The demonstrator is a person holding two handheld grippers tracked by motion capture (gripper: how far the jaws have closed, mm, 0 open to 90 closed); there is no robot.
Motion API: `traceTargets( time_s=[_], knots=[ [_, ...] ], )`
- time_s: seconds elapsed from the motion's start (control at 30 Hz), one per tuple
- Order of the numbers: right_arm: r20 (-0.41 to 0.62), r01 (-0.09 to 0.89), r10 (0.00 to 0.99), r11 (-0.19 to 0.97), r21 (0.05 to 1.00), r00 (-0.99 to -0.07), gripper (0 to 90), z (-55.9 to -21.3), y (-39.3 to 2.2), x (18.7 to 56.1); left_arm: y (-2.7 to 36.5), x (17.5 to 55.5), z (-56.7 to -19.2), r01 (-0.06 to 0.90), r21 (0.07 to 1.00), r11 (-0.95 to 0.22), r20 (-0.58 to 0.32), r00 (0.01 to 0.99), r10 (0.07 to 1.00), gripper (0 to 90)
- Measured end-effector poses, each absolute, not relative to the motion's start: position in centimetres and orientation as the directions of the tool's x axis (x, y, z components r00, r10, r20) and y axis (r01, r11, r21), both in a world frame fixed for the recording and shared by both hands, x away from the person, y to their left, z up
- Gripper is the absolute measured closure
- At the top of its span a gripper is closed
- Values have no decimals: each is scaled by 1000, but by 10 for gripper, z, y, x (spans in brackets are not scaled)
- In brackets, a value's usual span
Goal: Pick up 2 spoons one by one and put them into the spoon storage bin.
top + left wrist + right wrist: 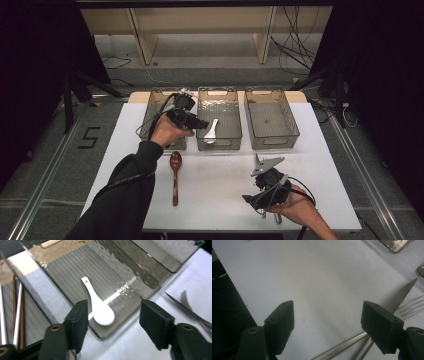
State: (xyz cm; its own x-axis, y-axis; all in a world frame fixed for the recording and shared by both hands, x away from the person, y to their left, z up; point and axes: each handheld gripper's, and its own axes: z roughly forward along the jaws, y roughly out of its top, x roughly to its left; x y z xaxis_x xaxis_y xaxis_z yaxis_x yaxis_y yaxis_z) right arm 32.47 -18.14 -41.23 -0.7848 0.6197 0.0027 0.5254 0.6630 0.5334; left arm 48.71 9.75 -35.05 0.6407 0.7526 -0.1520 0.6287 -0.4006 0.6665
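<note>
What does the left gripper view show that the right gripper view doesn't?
Left gripper view: a white spoon lying in the middle bin, between that gripper's open jaws but not gripped, and chopsticks in the neighbouring bin. Right gripper view: its own open jaws over bare white table, nothing between them. Shared: the knife and fork lying on the table.

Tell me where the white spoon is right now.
The white spoon lies in the middle bin of three in the high view, near its front wall, just right of the left gripper; the left gripper view shows it flat on the ribbed floor.
</note>
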Motion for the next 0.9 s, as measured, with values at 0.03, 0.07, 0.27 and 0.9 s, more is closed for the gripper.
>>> traceTargets(
  time_s=[0.03,0.07,0.27,0.9],
  knots=[
    [3,525,619,663,533,-785,277,-412,-181,325,101,483,-351,631,667,-396,-158,639,753,356],
    [2,526,620,664,532,-785,277,-413,-181,325,104,478,-352,634,663,-398,-158,639,753,343],
    [-2,521,617,666,533,-787,277,-412,-181,325,119,454,-367,652,651,-389,-181,631,755,283],
    [-9,523,620,670,527,-785,277,-412,-179,324,129,398,-399,640,627,-444,-168,668,725,216]
  ],
)
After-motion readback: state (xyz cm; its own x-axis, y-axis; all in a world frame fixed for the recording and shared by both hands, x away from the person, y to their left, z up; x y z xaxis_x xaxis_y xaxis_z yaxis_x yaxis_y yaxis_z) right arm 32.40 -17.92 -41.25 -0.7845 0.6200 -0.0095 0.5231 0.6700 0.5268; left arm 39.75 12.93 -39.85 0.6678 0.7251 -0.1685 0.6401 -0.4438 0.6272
